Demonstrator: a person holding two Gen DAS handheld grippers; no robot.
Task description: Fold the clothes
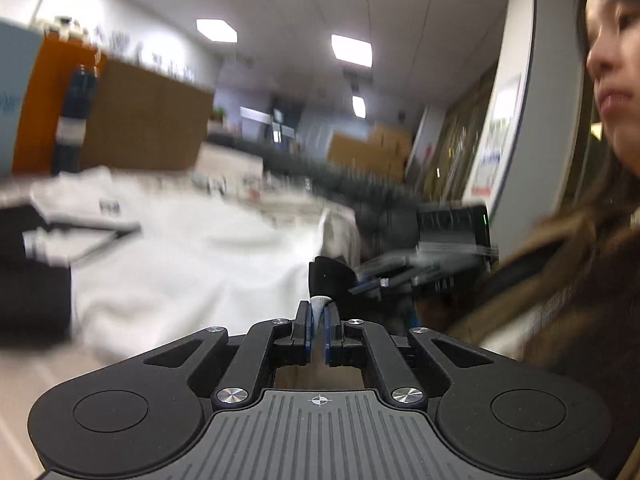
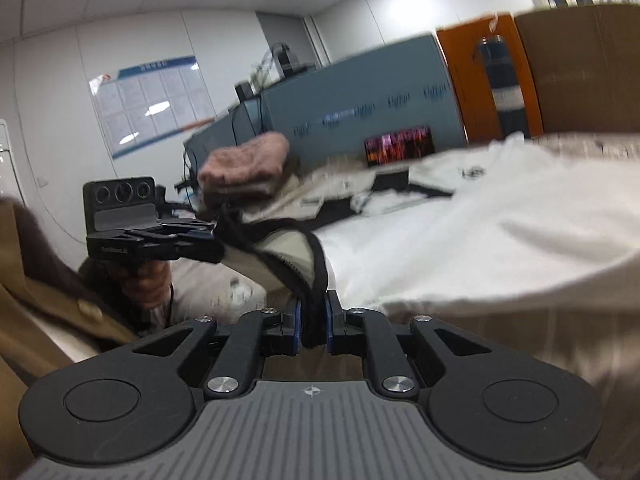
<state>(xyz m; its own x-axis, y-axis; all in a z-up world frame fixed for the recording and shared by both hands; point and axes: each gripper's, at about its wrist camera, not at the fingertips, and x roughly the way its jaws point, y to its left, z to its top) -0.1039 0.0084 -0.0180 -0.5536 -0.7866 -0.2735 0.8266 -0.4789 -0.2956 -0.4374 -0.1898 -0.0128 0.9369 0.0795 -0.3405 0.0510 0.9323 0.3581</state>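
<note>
A white garment with black trim (image 1: 192, 268) lies spread over the table and is lifted at its near edge; it also shows in the right wrist view (image 2: 460, 240). My left gripper (image 1: 319, 314) is shut on a pinch of its white and black edge. My right gripper (image 2: 313, 318) is shut on the black-trimmed edge (image 2: 308, 264) of the same garment. Each gripper shows in the other's view: the right one (image 1: 384, 280) just right of my left fingers, the left one (image 2: 208, 246) to the left, both blurred by motion.
A pink folded cloth (image 2: 244, 162) tops a pile at the back left of the table. Another folded white and black garment (image 1: 72, 220) lies at the far left. Blue and orange partitions (image 2: 360, 96) stand behind. The person's face and coat (image 1: 592, 240) are close on the right.
</note>
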